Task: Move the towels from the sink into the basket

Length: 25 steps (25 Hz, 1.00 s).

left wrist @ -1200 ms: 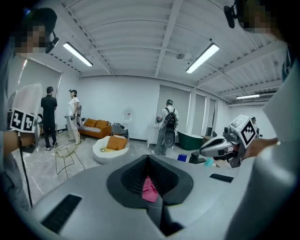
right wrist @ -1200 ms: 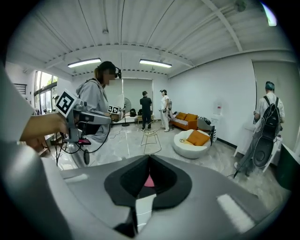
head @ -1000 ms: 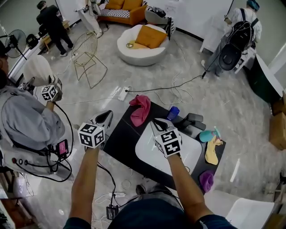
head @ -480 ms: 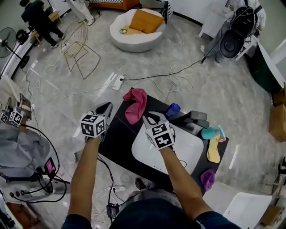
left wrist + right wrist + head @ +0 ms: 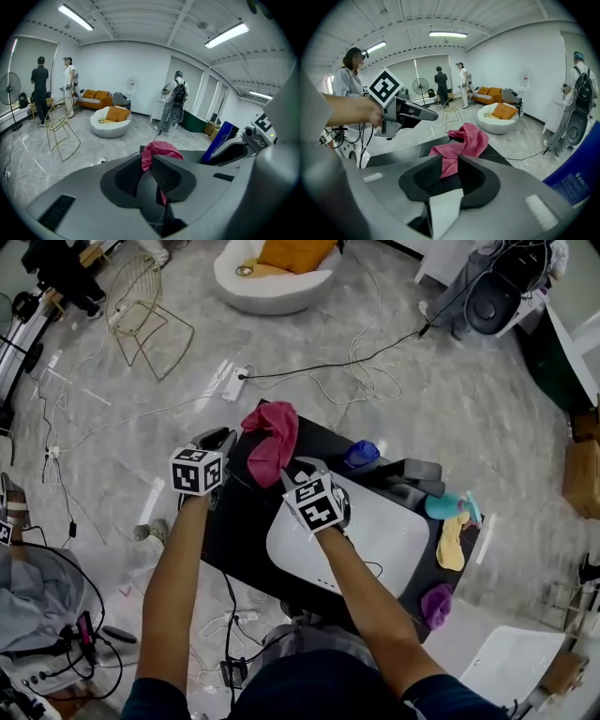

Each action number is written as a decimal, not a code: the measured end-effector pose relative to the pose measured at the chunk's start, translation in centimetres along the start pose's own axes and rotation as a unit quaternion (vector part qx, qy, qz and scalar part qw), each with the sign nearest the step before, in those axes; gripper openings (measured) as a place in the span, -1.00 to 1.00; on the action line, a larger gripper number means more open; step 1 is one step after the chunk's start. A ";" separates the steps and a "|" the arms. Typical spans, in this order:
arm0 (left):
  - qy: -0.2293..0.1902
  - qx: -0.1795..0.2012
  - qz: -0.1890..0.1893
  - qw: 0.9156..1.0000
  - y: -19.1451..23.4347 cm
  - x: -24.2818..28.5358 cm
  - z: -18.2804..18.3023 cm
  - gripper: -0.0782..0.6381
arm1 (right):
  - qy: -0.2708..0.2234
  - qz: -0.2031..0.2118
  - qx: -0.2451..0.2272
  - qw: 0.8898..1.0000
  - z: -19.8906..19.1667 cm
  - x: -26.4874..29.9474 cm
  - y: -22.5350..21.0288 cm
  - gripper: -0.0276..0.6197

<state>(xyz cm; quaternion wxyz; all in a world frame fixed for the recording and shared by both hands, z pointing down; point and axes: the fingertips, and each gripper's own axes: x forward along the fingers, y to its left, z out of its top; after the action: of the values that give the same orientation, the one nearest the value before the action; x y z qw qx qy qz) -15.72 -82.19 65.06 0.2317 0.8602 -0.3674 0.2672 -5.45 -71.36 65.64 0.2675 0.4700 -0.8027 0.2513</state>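
Your left claw (image 5: 217, 439) and right claw (image 5: 298, 468) have just been opening, nothing between them; the pink towel (image 5: 272, 439) lies on the tabletop (image 5: 246, 521) beside the sink (image 5: 394, 521), no basket in sight, so by my reading nothing is moved yet

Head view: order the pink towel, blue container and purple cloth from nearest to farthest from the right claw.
1. Crumpled pink towel, just before the right claw.
2. Blue container, to the right.
3. Purple cloth, black table's near right corner.
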 end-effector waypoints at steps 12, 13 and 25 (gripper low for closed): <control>0.051 -0.007 0.002 0.999 1.3 7.0 -3.9 -0.39 | 0.045 0.007 0.011 0.999 -4.6 5.5 -0.7 -0.45; 0.051 -0.008 0.004 0.999 1.4 7.3 -4.1 -0.39 | 0.046 0.007 0.010 0.999 -4.8 5.8 -0.7 -0.45; 0.056 0.003 0.013 0.998 1.6 8.9 -5.1 -0.67 | 0.056 0.013 -0.007 0.998 -5.7 6.8 -1.1 -0.72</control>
<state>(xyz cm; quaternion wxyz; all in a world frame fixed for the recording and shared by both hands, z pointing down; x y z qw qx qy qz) -13.20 -84.63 74.83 0.2455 0.8396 -0.3645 0.3192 -6.20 -72.36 74.49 0.3121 0.4429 -0.7942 0.2752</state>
